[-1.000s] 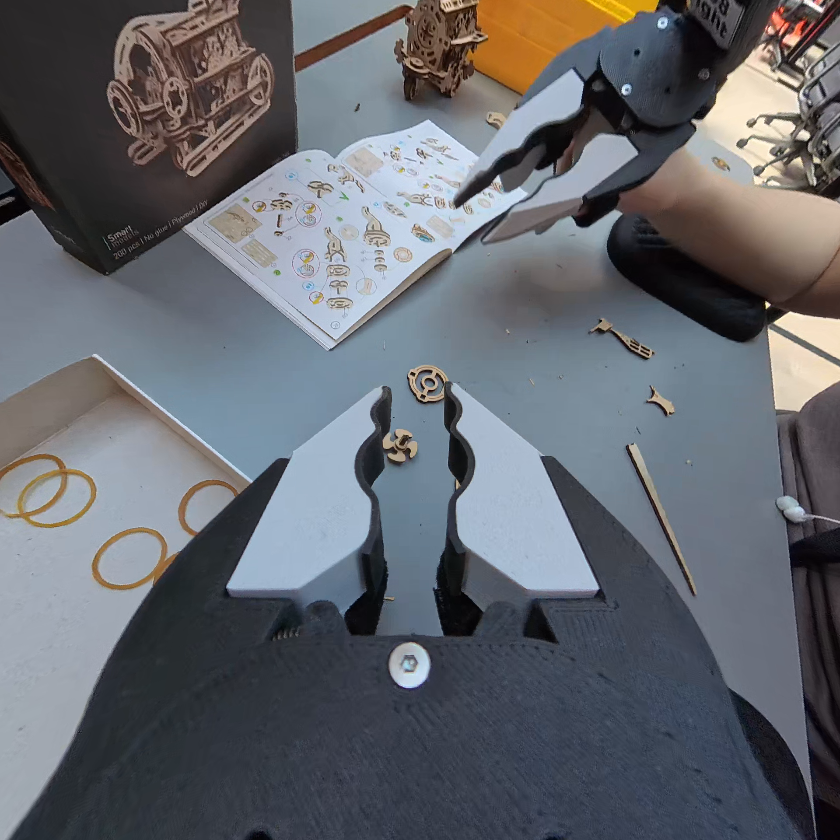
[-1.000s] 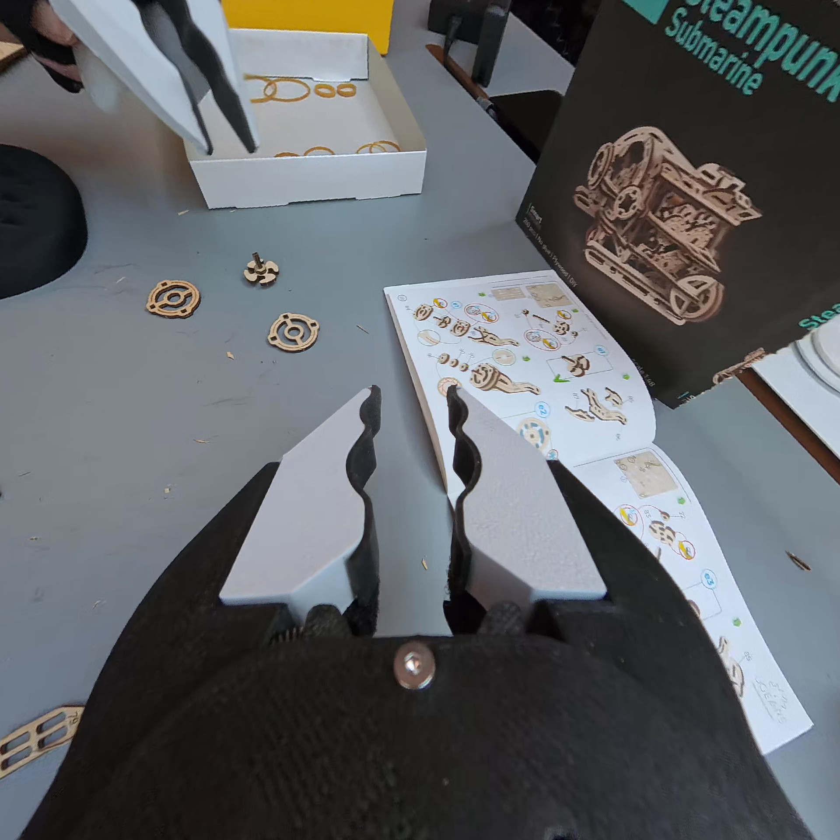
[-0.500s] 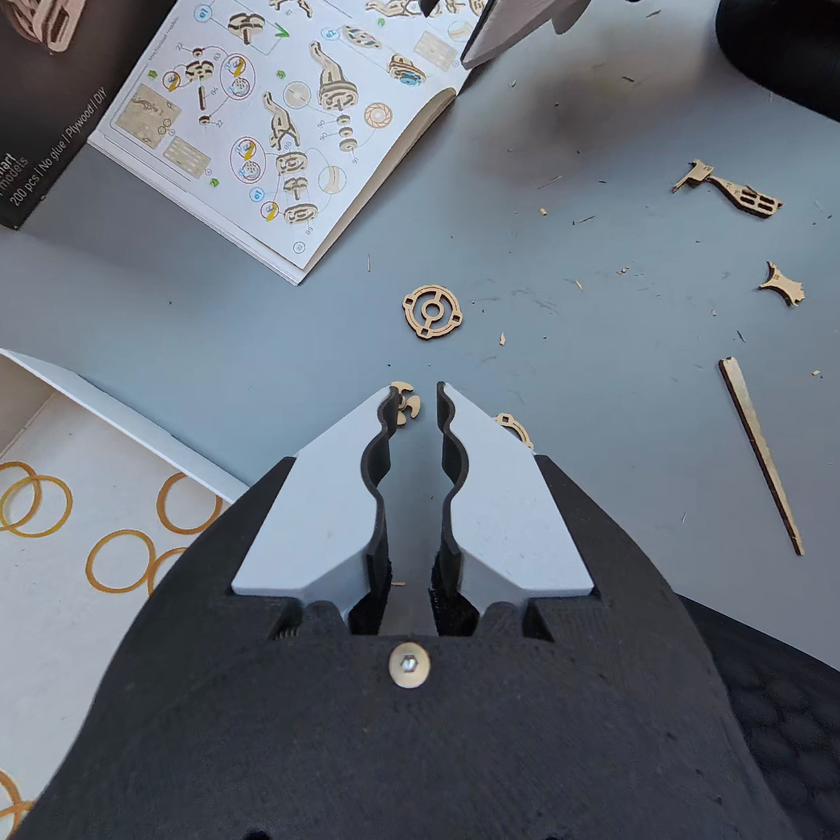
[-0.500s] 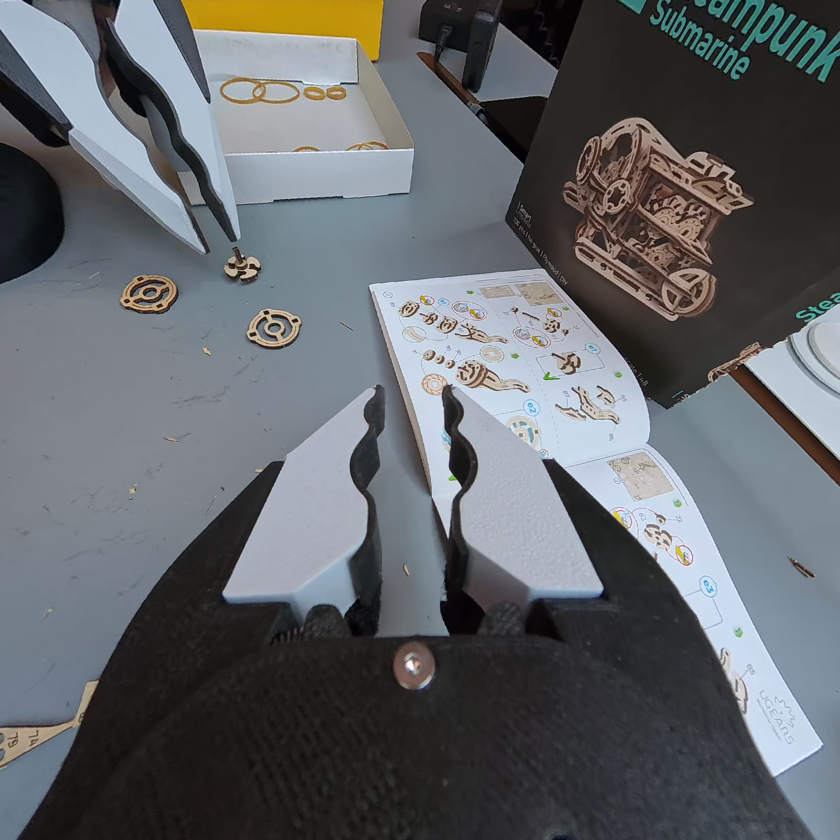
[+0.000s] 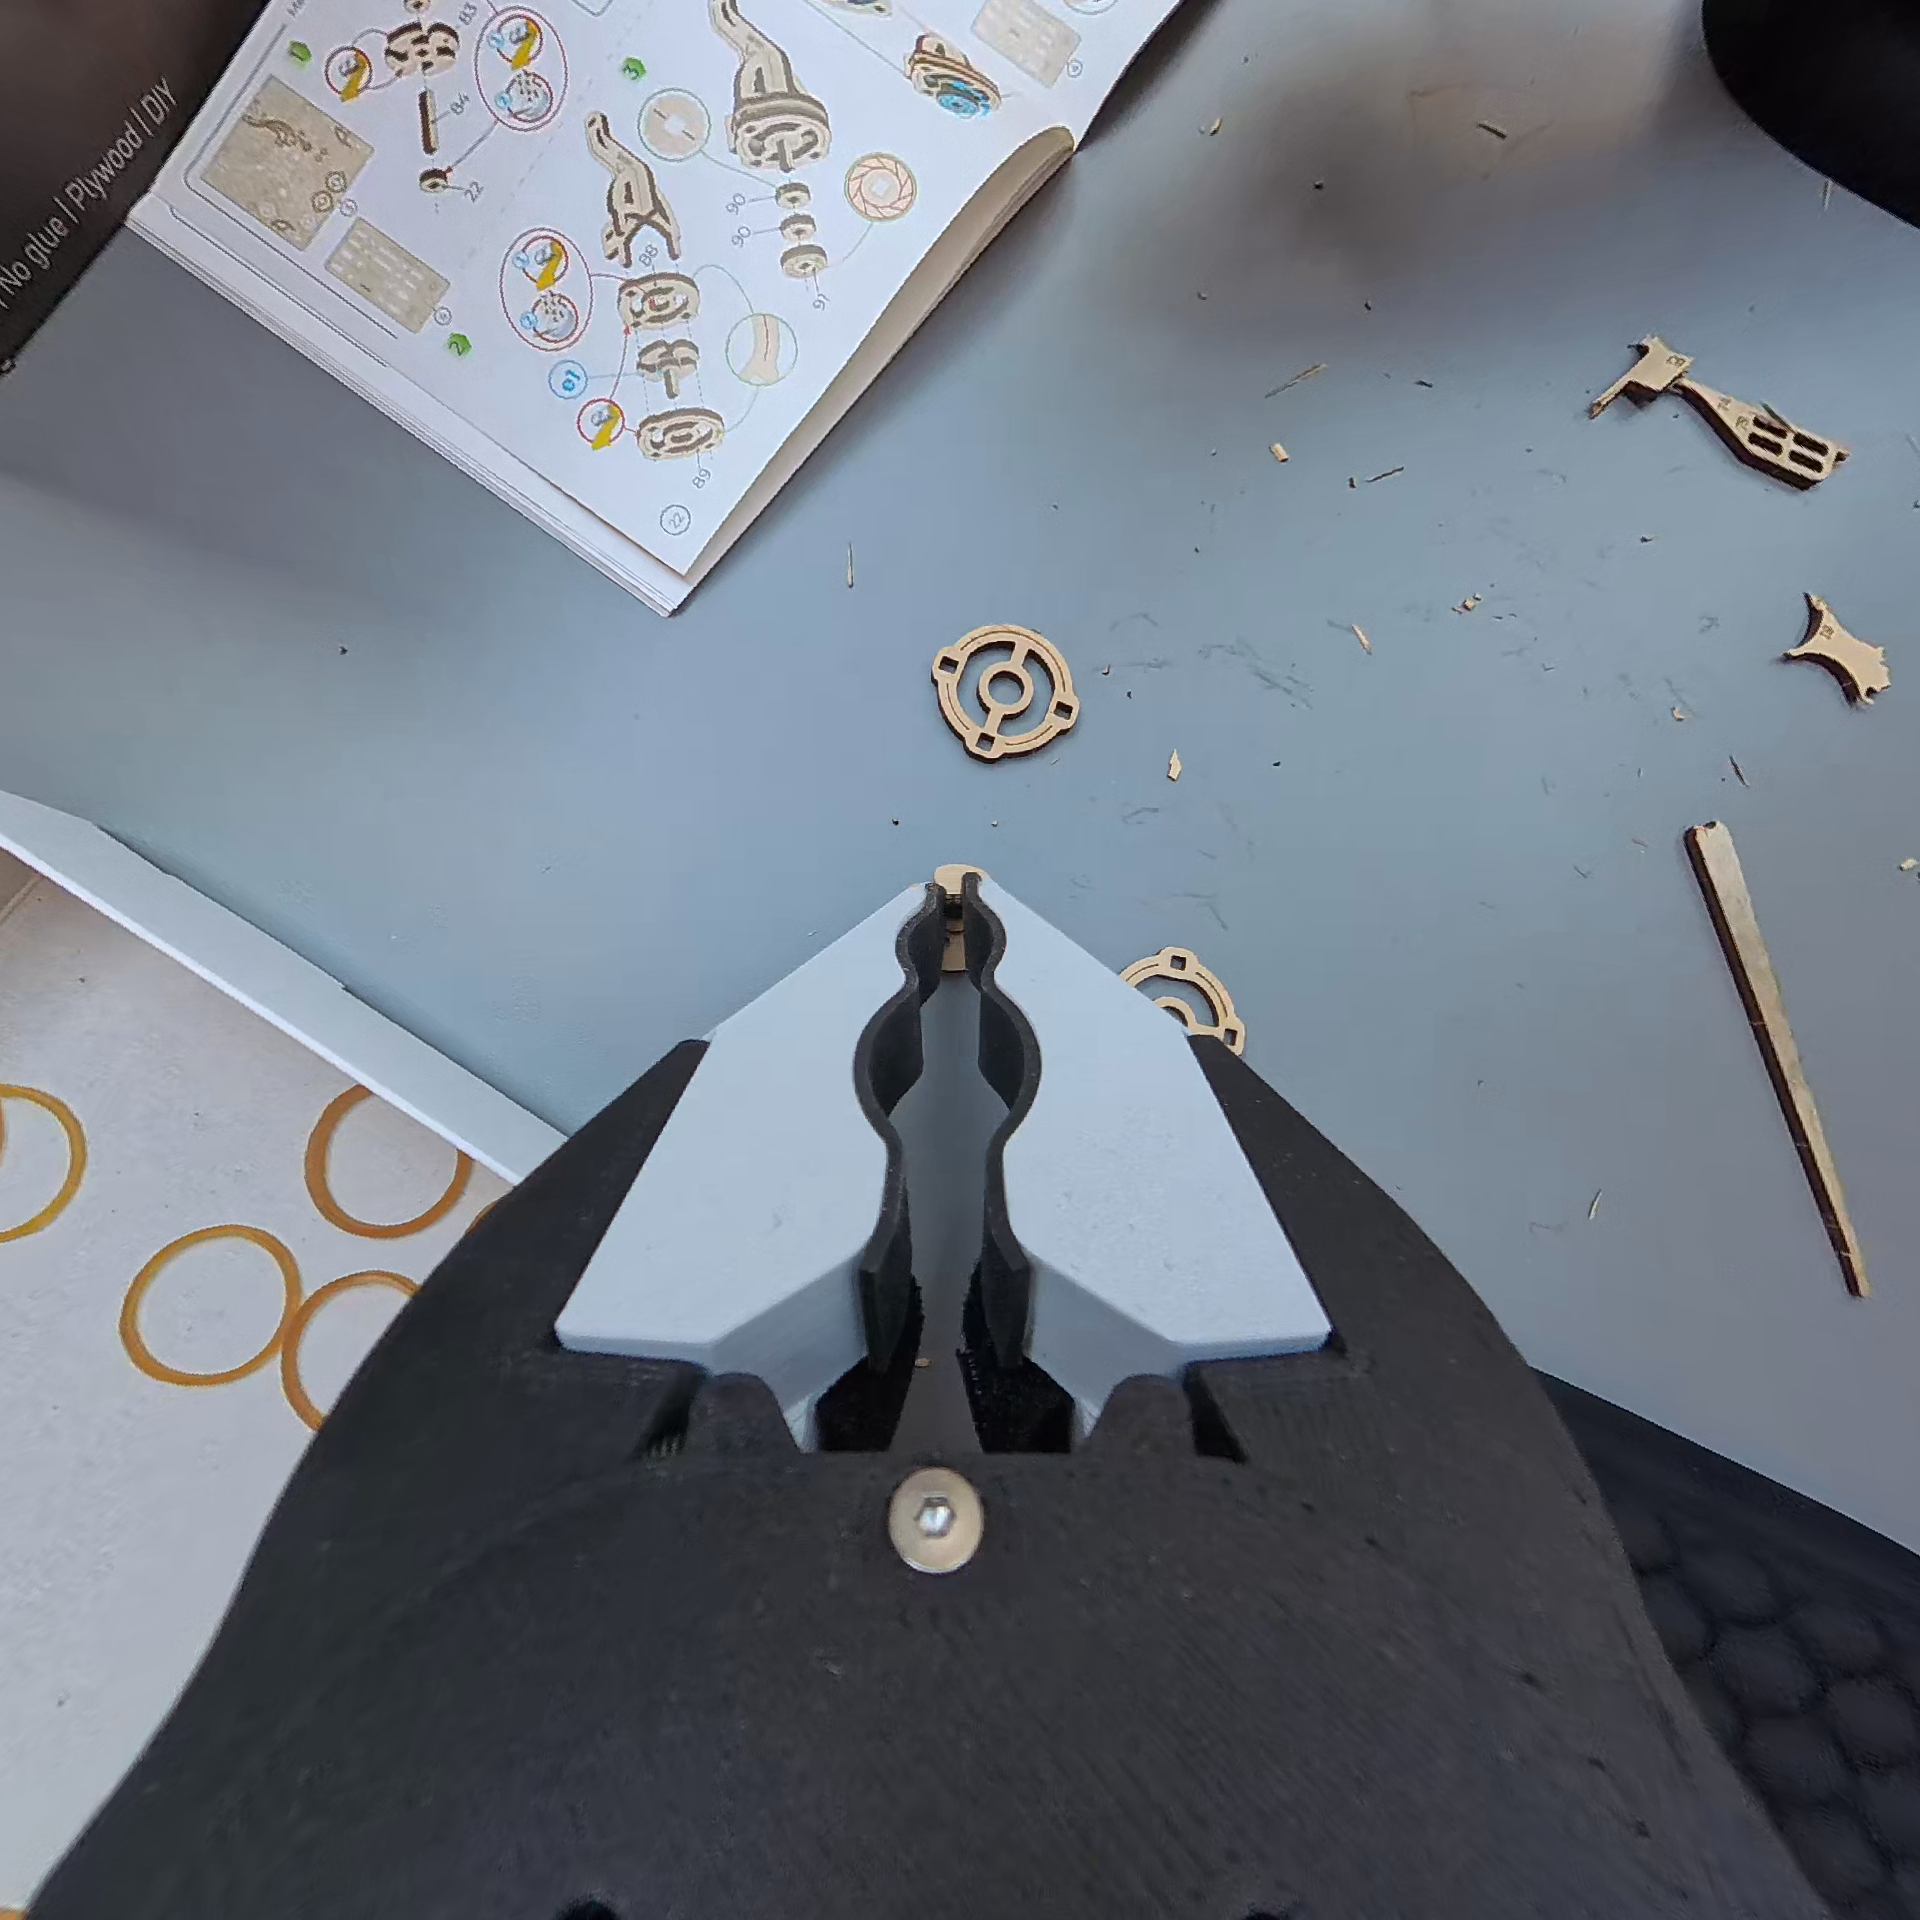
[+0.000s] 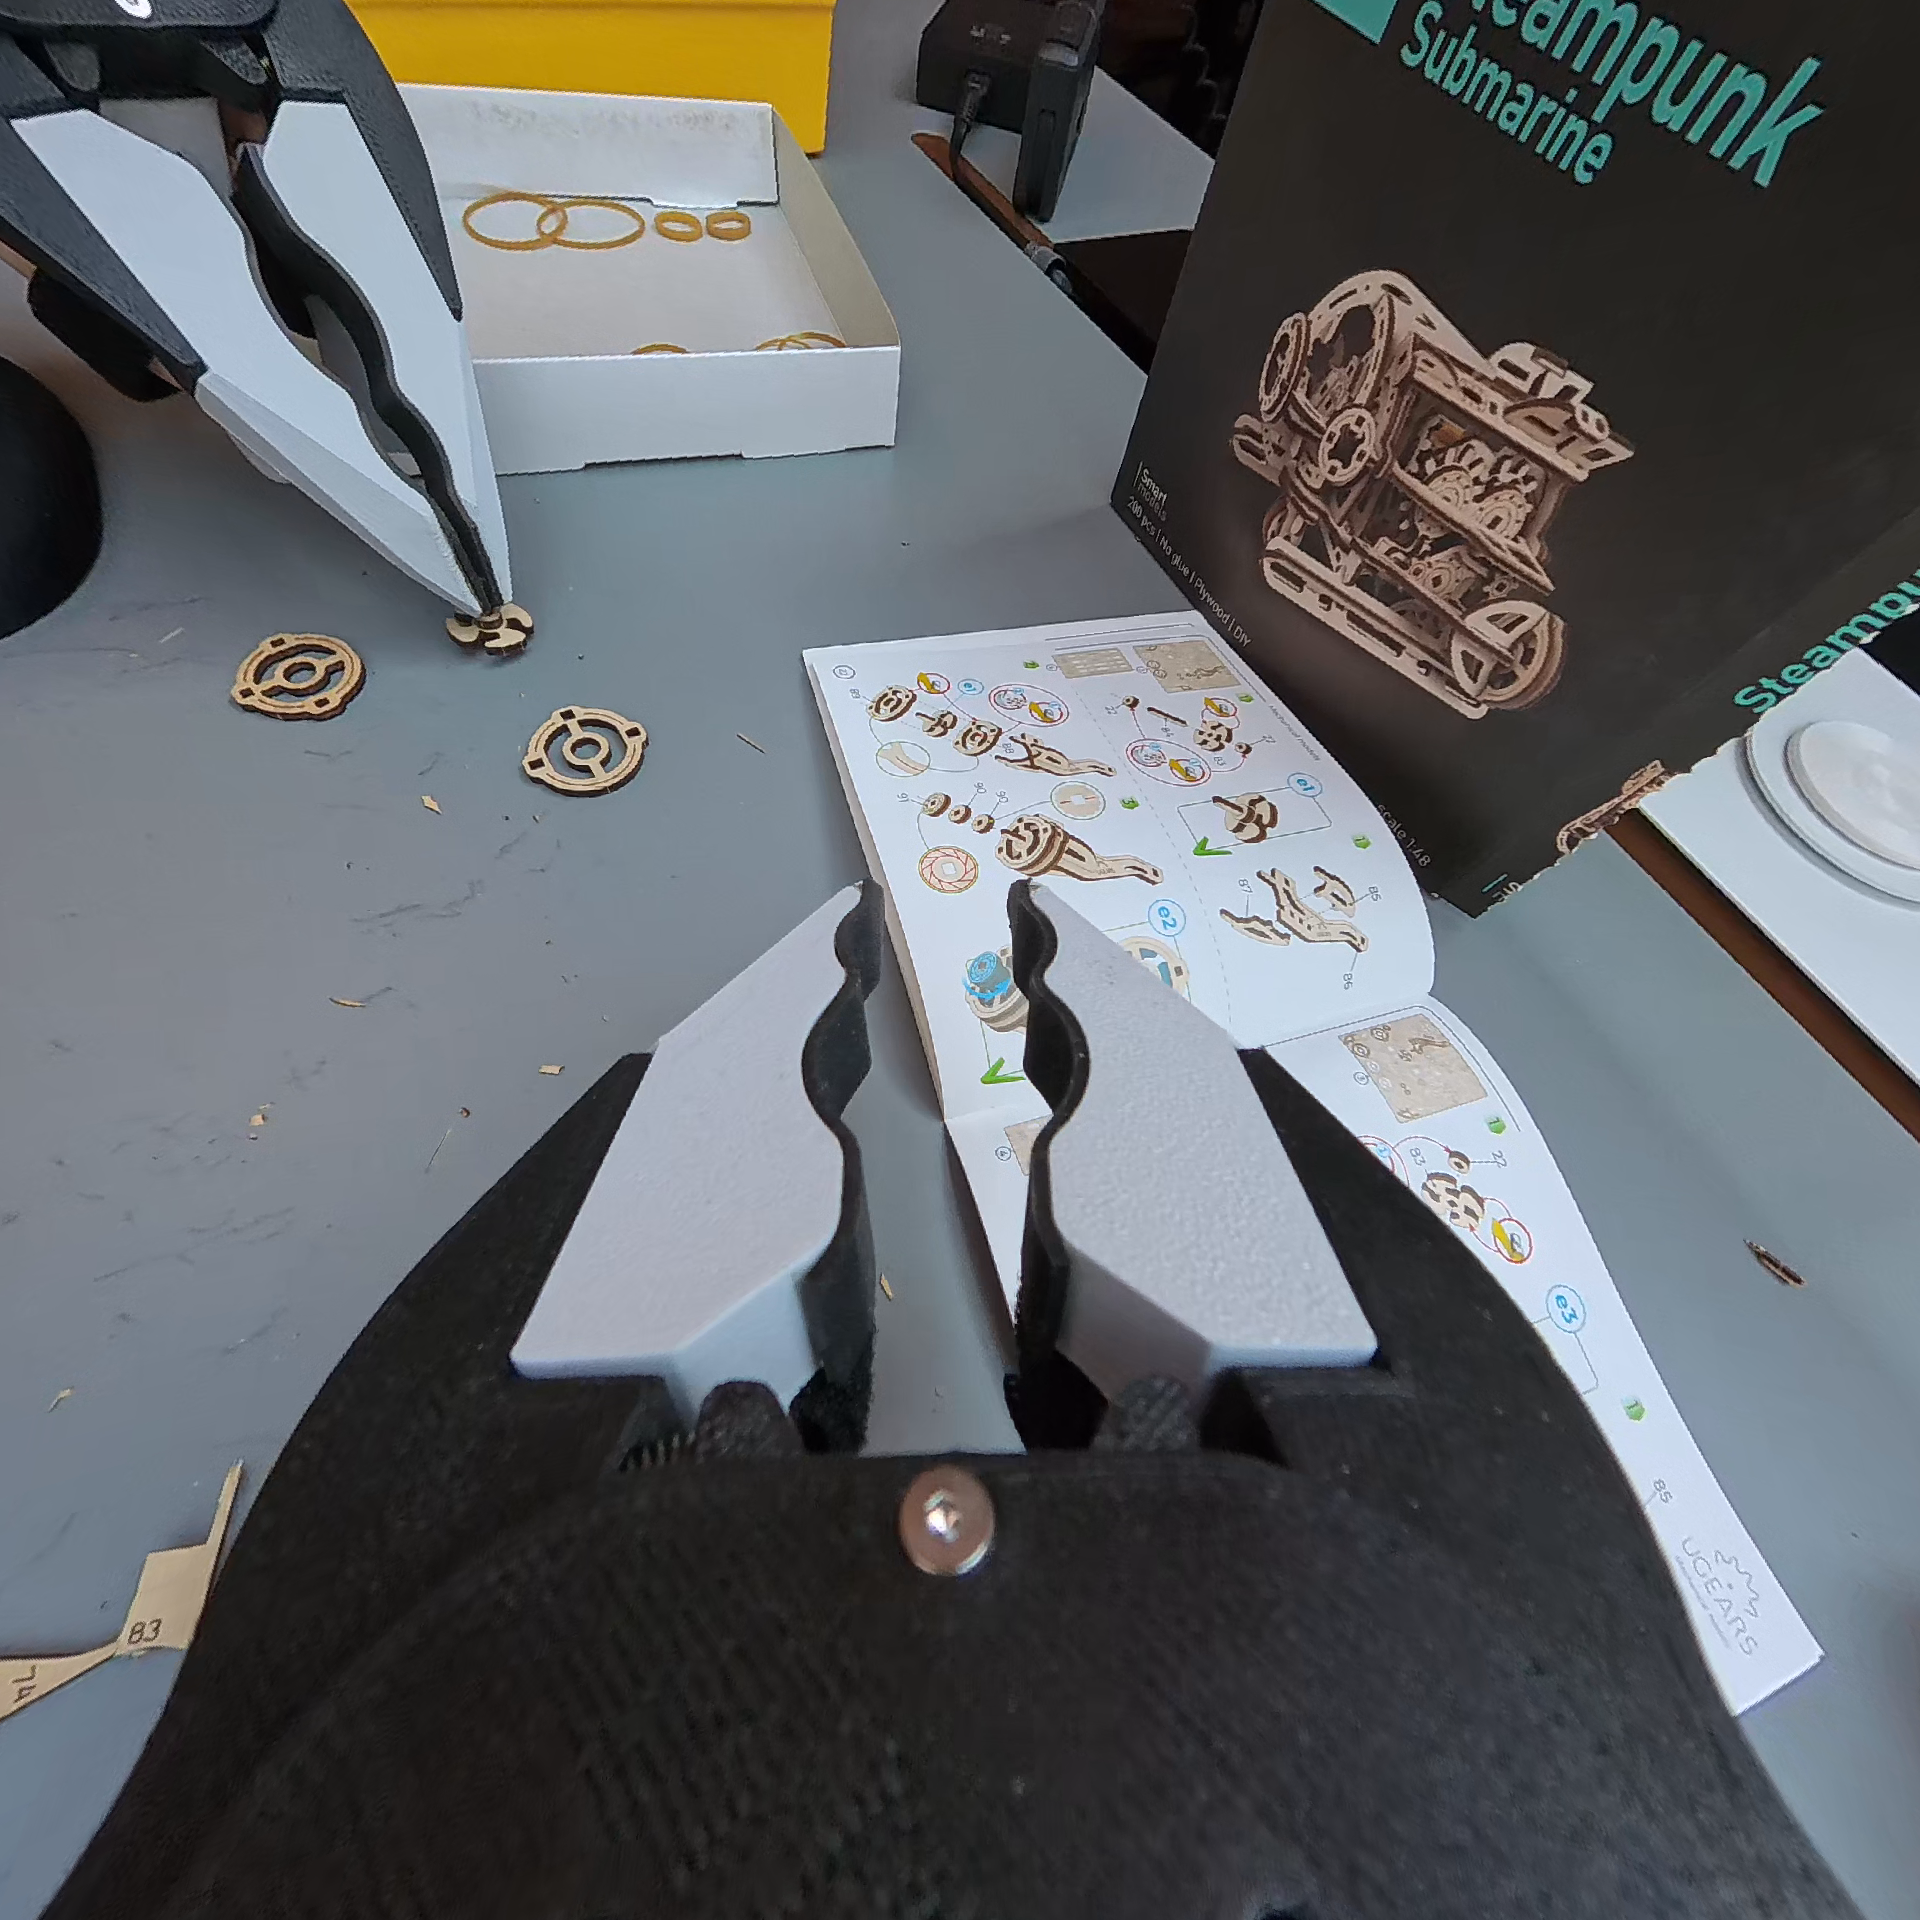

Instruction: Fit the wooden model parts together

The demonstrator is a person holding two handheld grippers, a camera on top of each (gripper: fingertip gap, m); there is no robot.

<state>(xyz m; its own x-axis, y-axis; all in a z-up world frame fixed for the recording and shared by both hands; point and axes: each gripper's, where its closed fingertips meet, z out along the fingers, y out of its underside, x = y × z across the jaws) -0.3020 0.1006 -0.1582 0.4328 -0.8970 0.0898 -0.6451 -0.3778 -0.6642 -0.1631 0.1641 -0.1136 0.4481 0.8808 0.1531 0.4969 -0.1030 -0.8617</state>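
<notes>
The flat grey surface [image 6: 312, 935] fills most of both views — it has faint scuffs and tiny wood chips on it. Soft, even light falls on it, with only pale shadows. At its far edge sits a bright yellow box [image 6: 592, 42], and next to that a small black device [image 6: 1039, 94]. To the right, a dark brown strip [image 6: 1766, 997] runs along the edge — then a second pale surface [image 6: 1745, 873] begins.

My grey table [image 5: 416, 675] carries an open instruction booklet [image 6: 1143, 831], a black model box [image 6: 1455, 520] standing behind it, a white tray [image 6: 675, 405], two wooden rings [image 6: 584, 750], a small propeller-like part [image 6: 490, 630], a thin stick [image 5: 1771, 1049], perhaps offcuts, and scattered splinters.
</notes>
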